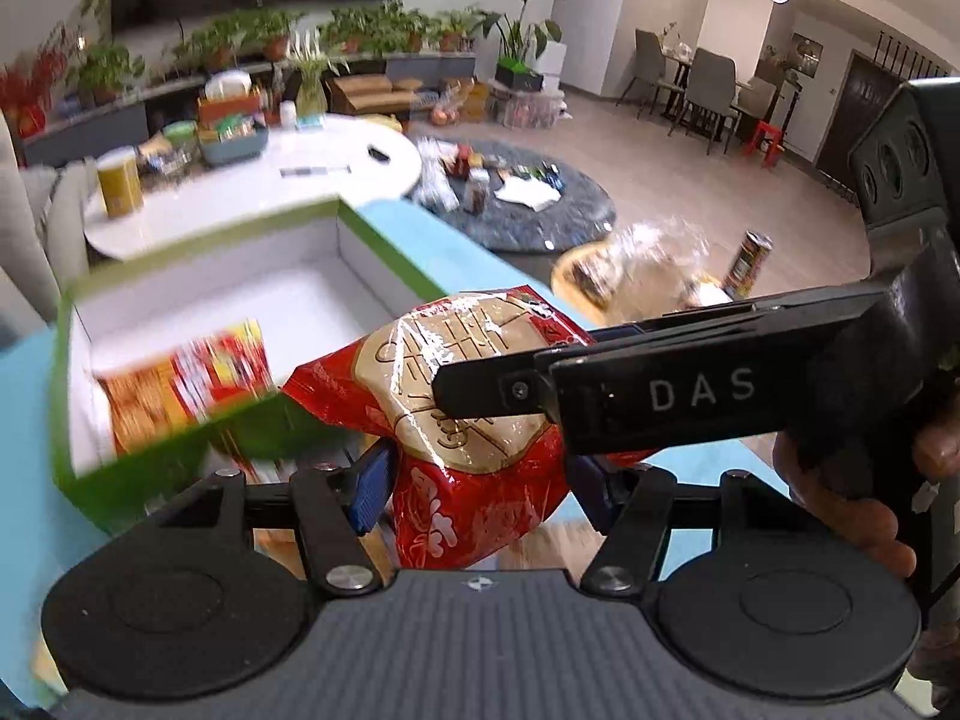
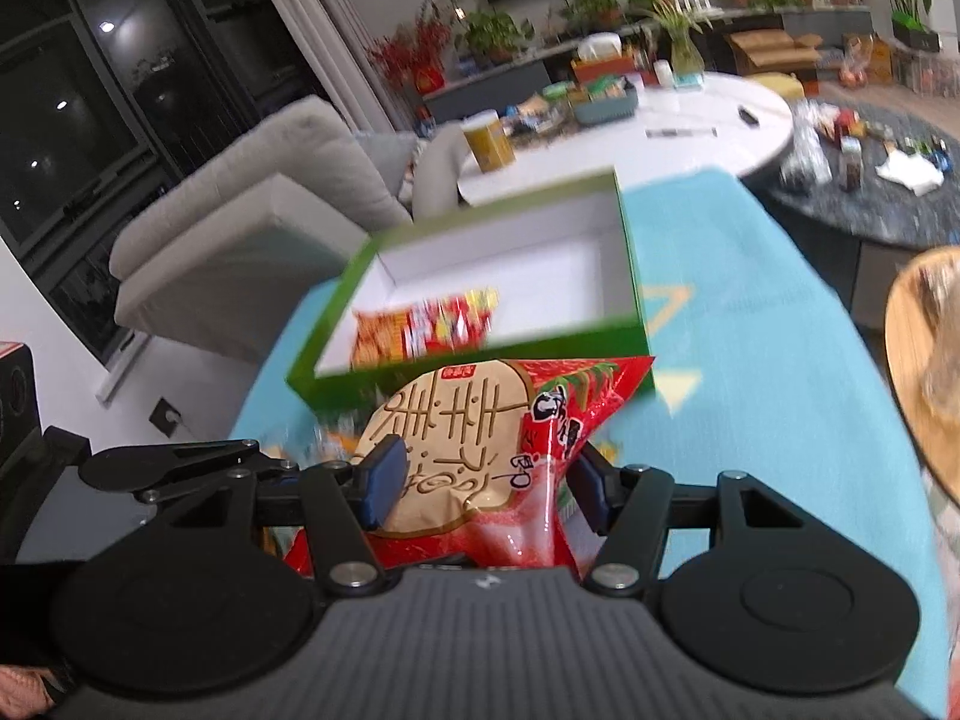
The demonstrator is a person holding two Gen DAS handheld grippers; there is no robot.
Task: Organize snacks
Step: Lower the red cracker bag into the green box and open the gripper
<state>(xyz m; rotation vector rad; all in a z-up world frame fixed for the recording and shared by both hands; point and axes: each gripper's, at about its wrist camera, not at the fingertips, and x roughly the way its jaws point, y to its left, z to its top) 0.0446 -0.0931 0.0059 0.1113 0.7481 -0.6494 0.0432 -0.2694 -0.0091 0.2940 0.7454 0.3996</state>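
Observation:
A red snack bag (image 1: 474,414) with a tan label is held in the air in front of an open green box (image 1: 120,474) with a white inside. My left gripper (image 1: 480,480) is shut on the bag's lower part. My right gripper (image 2: 480,486) is shut on the same bag (image 2: 474,438); its black body (image 1: 690,384) crosses the left wrist view from the right. The box (image 2: 630,276) stands on a light blue cloth (image 2: 750,330) and holds an orange and red snack packet (image 1: 186,390), which also shows in the right wrist view (image 2: 420,330).
A wooden tray (image 1: 576,276) with wrapped snacks and a dark can (image 1: 747,264) lies to the right. A white round table (image 1: 270,192) with a yellow jar and a teal basket stands behind the box. A grey sofa (image 2: 240,210) is at the left.

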